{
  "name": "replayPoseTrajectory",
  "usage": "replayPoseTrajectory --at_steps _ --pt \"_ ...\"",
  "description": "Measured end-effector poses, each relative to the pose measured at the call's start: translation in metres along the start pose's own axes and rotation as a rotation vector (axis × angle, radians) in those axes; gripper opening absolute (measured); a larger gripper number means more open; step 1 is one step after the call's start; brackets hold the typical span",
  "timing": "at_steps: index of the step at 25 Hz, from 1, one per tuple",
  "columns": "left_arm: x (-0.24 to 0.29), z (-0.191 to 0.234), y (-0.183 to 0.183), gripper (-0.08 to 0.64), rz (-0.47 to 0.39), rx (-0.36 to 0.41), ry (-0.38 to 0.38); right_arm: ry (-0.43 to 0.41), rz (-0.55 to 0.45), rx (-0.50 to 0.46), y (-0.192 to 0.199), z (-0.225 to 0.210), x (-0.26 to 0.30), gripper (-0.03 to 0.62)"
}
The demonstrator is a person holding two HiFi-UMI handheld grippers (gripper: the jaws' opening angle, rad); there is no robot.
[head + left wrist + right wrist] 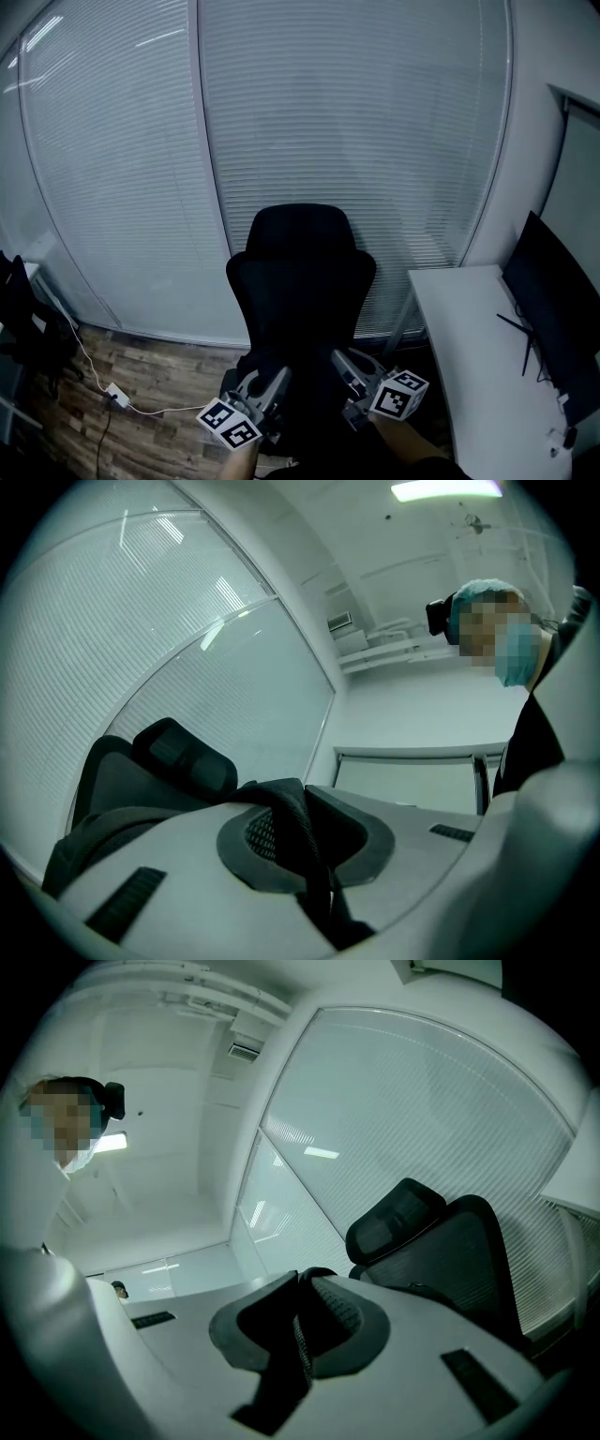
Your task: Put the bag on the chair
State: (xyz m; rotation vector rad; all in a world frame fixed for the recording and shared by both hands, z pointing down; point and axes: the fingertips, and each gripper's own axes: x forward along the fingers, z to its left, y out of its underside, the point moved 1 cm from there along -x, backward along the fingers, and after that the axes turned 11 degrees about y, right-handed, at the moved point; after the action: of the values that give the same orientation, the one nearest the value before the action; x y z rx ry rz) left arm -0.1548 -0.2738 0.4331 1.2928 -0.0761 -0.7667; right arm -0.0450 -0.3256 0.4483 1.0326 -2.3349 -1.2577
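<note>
Bag point(302, 411), where is it?
– Low in front of the chair point(300, 272), a dark mass hanging between the two grippers. It is hard to separate from the chair's black seat, so I cannot tell whether it rests on it.

How do the grippers stand?
– The left gripper point(267, 382) is clenched on a black mesh strap point(295, 832), which runs up between its pads. The right gripper point(345, 364) is pinched tight on a strap point(302, 1354) too. Both sit just in front of the chair, one at each side of the bag.

And around the chair?
– A wall of blinds point(356, 141) stands behind it. A white desk point(469, 347) with a dark monitor point(553, 300) is to its right. To its left, a white cable point(117, 396) lies on the wooden floor point(159, 375).
</note>
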Motion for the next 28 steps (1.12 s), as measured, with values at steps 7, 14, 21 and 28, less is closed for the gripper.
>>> replayPoseTrajectory --at_steps 7,14,21,28 --pt "0.008 0.065 -0.01 0.035 0.021 -0.006 0.01 0.036 -0.034 0.01 -0.001 -0.023 0.054 0.055" --pt "0.014 0.123 -0.004 0.035 0.049 -0.038 -0.012 0.084 -0.012 0.018 0.009 -0.054 0.101 0.055" --pt "0.01 0.172 0.014 0.035 0.082 -0.098 -0.058 0.143 0.042 0.023 0.028 -0.083 0.139 0.055" --pt "0.01 0.212 0.03 0.035 0.093 -0.106 -0.068 0.176 0.045 0.027 0.042 -0.109 0.164 0.055"
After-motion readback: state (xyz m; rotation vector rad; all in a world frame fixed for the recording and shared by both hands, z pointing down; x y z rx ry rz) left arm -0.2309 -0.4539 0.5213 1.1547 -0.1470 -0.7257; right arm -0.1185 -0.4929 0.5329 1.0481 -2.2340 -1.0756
